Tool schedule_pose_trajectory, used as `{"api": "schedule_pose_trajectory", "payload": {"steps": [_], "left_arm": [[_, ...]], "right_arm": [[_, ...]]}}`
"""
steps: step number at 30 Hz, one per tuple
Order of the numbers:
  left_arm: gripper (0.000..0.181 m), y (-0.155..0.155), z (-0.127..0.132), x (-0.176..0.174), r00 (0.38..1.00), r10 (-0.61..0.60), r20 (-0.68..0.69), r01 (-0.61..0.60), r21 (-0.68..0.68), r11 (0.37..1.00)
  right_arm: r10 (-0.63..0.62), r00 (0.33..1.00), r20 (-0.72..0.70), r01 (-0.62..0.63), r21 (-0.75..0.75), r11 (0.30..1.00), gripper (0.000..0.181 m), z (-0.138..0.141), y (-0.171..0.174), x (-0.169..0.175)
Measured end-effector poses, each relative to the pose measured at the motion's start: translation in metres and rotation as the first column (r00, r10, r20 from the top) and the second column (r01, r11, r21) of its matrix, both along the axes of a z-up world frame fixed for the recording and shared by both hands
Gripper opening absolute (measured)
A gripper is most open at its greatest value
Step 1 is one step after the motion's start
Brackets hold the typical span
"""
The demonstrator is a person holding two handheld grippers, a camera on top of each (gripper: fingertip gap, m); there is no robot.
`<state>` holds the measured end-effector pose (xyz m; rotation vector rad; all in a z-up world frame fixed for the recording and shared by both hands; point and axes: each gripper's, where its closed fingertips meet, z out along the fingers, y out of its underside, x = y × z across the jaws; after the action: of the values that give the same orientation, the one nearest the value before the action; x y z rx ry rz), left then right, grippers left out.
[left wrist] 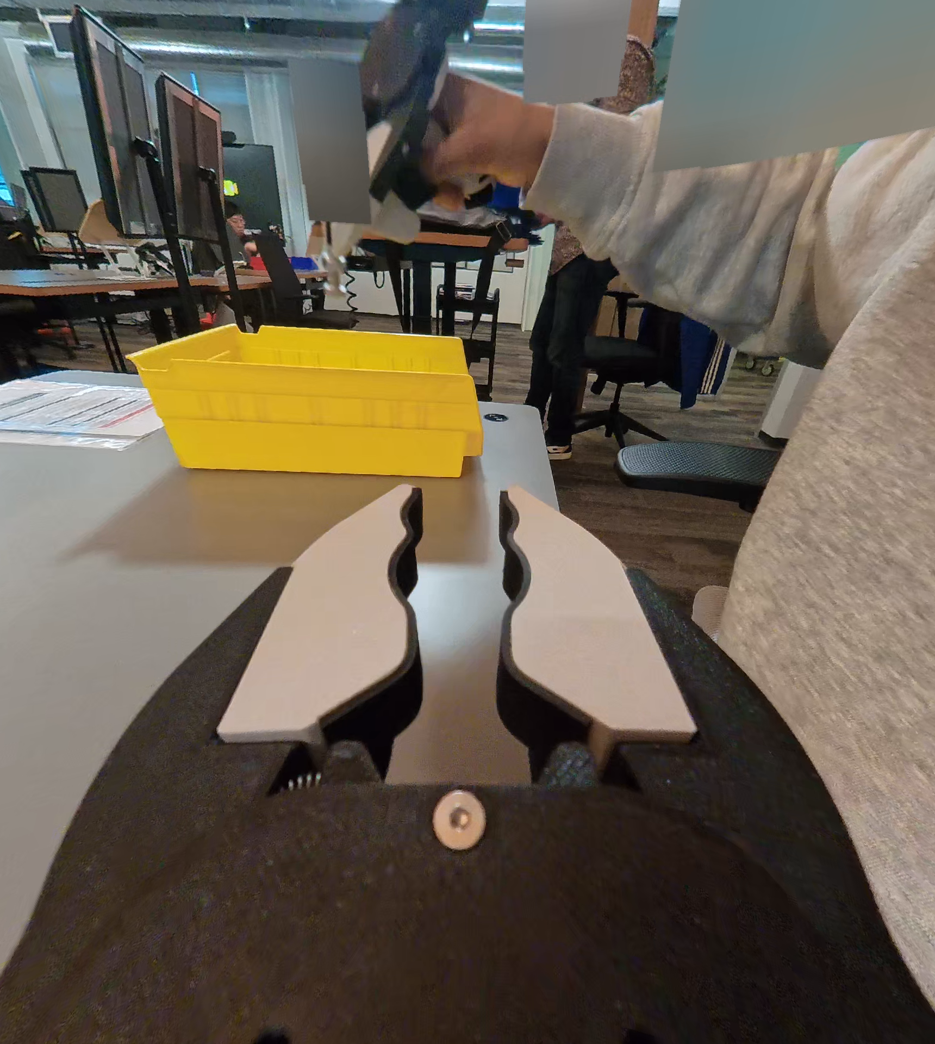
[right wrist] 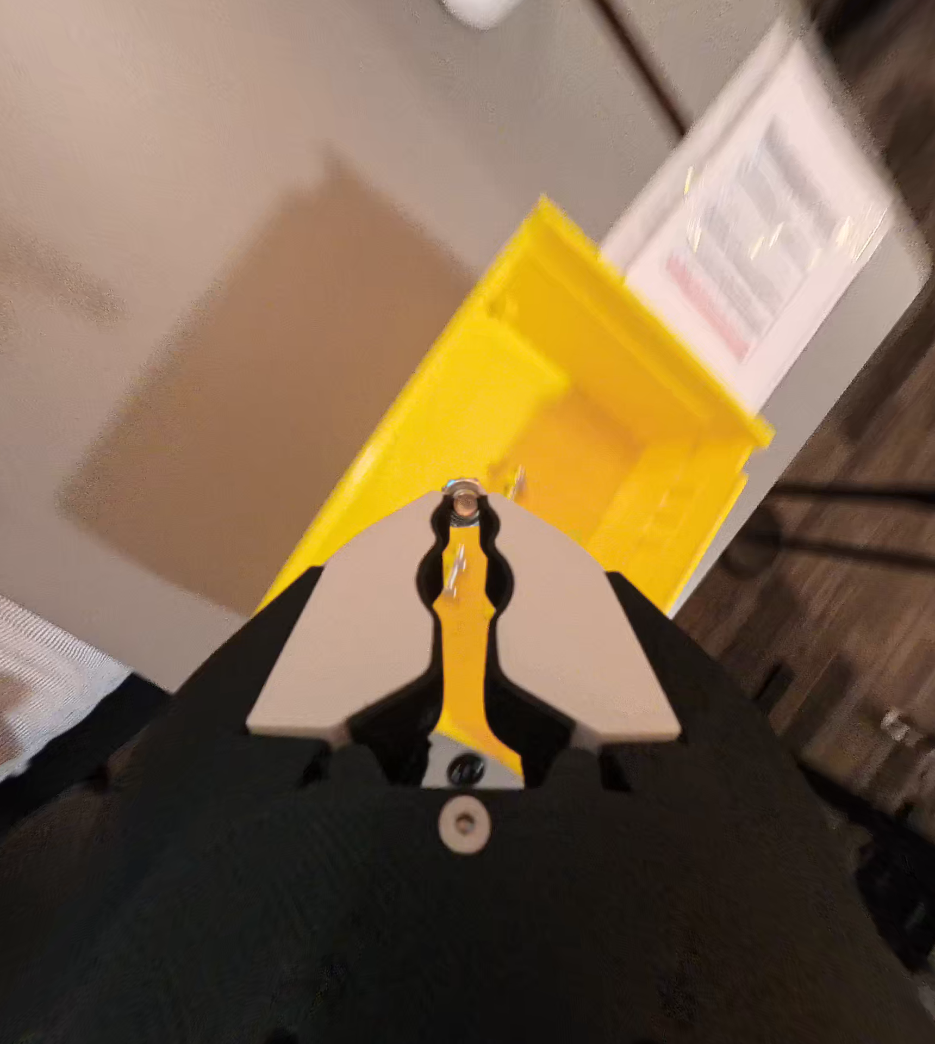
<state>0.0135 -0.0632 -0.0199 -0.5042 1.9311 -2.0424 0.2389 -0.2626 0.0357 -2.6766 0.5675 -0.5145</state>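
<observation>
Yellow bin (left wrist: 313,407) sits on the grey table (left wrist: 58,536), a plastic-sleeved sheet (left wrist: 53,412) just beside its far side. Right gripper (right wrist: 466,503) hangs above the bin's open top, tips pinched nearly together on a small metal bolt (right wrist: 465,501) with a nut or washer on it. The bolt's end faces the camera, so its long axis seems to run along the fingers, pointing down toward the bin floor; blur makes the exact tilt hard to call. Likely held at the very tips so the part stays clear of the bin walls. More small metal bits (right wrist: 513,480) lie inside the bin, too blurred to name. From the left wrist view the right gripper (left wrist: 335,271) shows high over the bin, a hand (left wrist: 488,147) in a grey sleeve on it. Left gripper (left wrist: 459,497) rests low over the table, short of the bin, fingers parted with a moderate gap, holding nothing, probably parked out of the way.
</observation>
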Motion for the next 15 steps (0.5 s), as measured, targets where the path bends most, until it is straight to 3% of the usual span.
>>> {"api": "schedule_pose_trajectory", "payload": {"steps": [1,4,7,11,15], "left_arm": [[0.026,-0.001,-0.001,0.001,1.000,0.001,-0.004,-0.001,0.002,1.000],[0.025,-0.003,-0.006,0.002,1.000,0.005,-0.020,-0.005,0.012,1.000],[0.025,-0.005,-0.010,0.003,1.000,0.011,-0.029,-0.010,0.026,1.000],[0.024,-0.005,-0.013,0.005,0.999,0.024,-0.033,-0.023,0.037,0.999],[0.024,-0.003,-0.012,0.007,0.998,0.031,-0.048,-0.030,0.021,0.999]], "right_arm": [[-0.068,0.995,-0.079,0.066,-0.025,0.998,0.010,-0.016,-0.018,0.005],[-0.255,0.897,-0.361,0.230,-0.111,0.967,0.009,-0.066,-0.058,0.002],[-0.346,0.758,-0.553,0.285,-0.197,0.938,0.009,-0.104,-0.078,-0.010],[-0.427,0.667,-0.611,0.221,-0.385,0.896,0.009,-0.139,-0.105,-0.025],[-0.464,0.650,-0.602,0.150,-0.497,0.855,0.009,-0.157,-0.116,-0.032]]}}
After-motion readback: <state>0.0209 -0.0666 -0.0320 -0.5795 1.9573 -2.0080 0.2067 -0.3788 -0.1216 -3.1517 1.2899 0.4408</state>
